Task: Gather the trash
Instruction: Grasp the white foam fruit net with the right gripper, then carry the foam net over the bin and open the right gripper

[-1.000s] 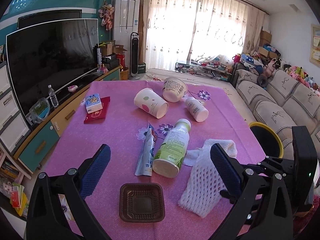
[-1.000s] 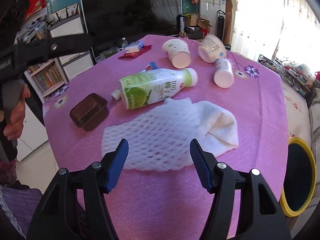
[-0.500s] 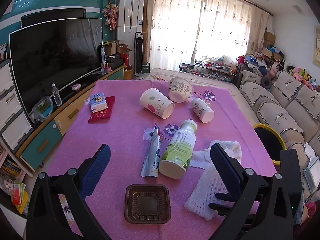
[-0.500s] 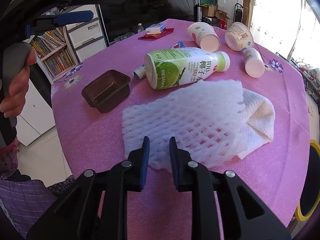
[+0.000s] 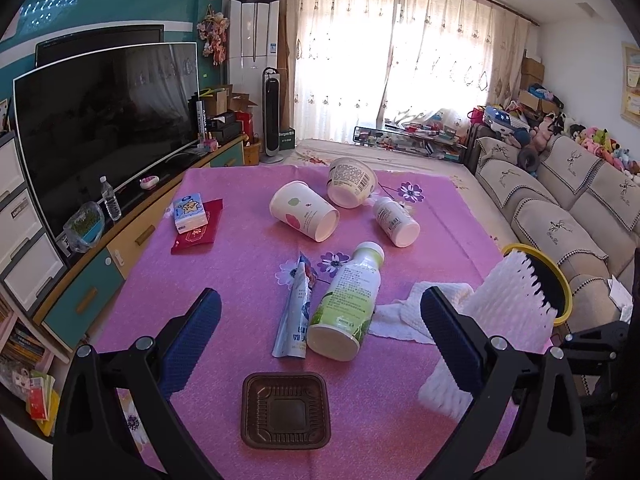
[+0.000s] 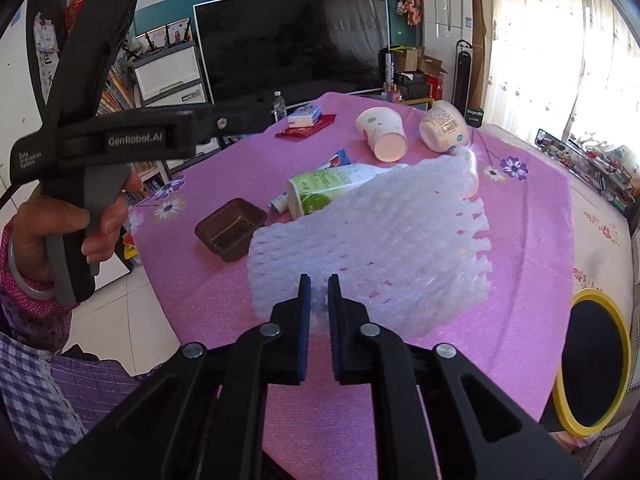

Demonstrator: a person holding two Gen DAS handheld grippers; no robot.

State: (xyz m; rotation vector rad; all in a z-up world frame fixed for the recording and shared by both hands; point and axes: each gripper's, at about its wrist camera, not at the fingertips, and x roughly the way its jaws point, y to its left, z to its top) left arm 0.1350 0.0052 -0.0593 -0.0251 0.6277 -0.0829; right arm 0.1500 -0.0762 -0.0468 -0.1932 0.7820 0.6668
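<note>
table (image 5: 248, 276): pink cloth with flower prints, litter scattered over its middle and far half.
bin (image 6: 592, 364): black liner with yellow rim, on the floor off the table's right edge, near the sofa. in the left wrist view it sits directly behind the lifted foam.
foam net (image 6: 384, 240): white mesh sleeve, the item in hand. near edge pinched, the sheet raised off the cloth and fanning away from the claw, long axis running forward and to the right.
green bottle (image 5: 346, 306): lying on its side, base toward the cameras, cap pointing away, just left of a white paper towel (image 5: 404, 316).
paper cups: one with an apple print (image 5: 304, 216) and one labelled tub (image 5: 352, 188), both tipped over at the far half.
brown tray (image 5: 286, 410): upright, empty, nearest the left claw.
foil pouch (image 5: 294, 312): flat, touching the bottle's left side.
right gripper (image 6: 316, 292): almost fully closed, only the thin foam edge between the pads.
left gripper (image 5: 320, 316): spread wide, nothing in it, hovering above the tray and bottle.
key relation: bin lies to the right of and below the right claw, well clear of the table edge; the right hand is the nearer one. next move, in my judgement, is a swing right and release over the rim.
risk: foam is light and floppy; its trailing end probably brushes the small white bottle, though the view there is poor.
</note>
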